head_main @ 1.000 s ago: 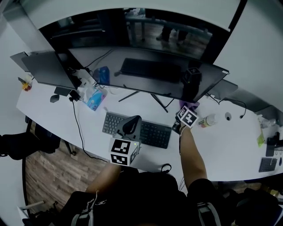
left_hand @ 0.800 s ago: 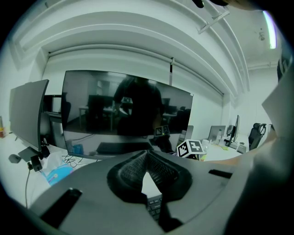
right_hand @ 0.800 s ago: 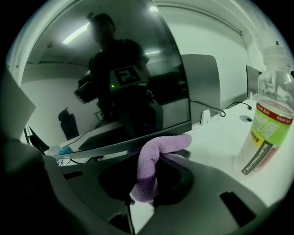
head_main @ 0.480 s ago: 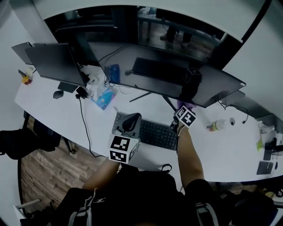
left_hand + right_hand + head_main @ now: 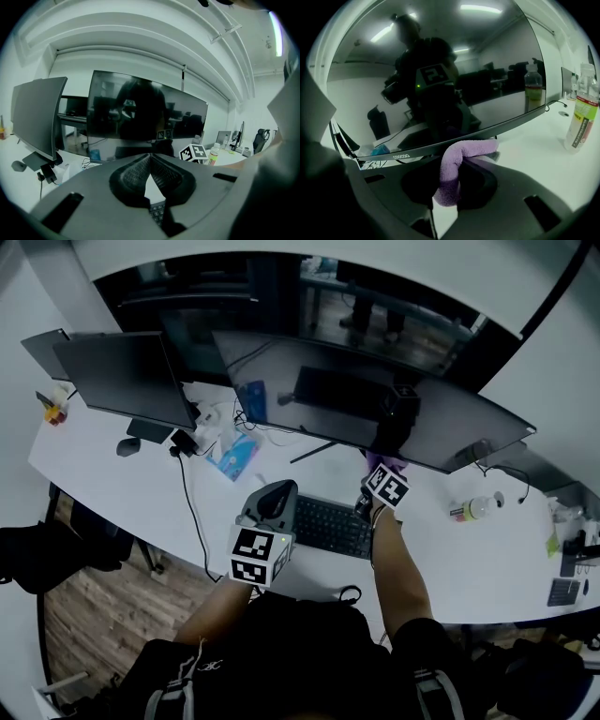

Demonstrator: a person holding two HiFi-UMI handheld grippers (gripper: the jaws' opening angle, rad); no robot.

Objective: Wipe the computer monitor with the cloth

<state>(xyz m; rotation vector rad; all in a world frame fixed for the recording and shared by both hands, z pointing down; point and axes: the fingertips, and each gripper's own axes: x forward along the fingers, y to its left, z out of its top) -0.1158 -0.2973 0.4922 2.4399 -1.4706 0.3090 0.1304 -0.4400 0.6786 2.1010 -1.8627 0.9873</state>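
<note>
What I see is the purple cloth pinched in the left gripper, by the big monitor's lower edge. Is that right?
No: the right gripper pinches the purple cloth, by the lower edge of the big monitor, as the right gripper view shows.

**Fig.** Head view, changes over approx. 1 s.

- (a) Right gripper [image 5: 384, 479] w/ cloth [image 5: 396, 463] has slid toward 9 o'clock along the lower edge of the monitor [image 5: 375, 413]. More of the monitor's right end now lies beyond it.
- (b) Gap btw. right gripper and bottle [image 5: 476, 508], at its 3 o'clock, has widened.
- (c) Left gripper [image 5: 275, 502] was earlier over the left-centre keys of the keyboard [image 5: 333, 526] and now sits over its left end.
- (d) Whole table [image 5: 122, 474] scene has drifted toward 3–4 o'clock in frame. Tissue packet [image 5: 234, 457] and second monitor [image 5: 127, 381], at 9–10 o'clock, stand farther in from the left border than before.
</note>
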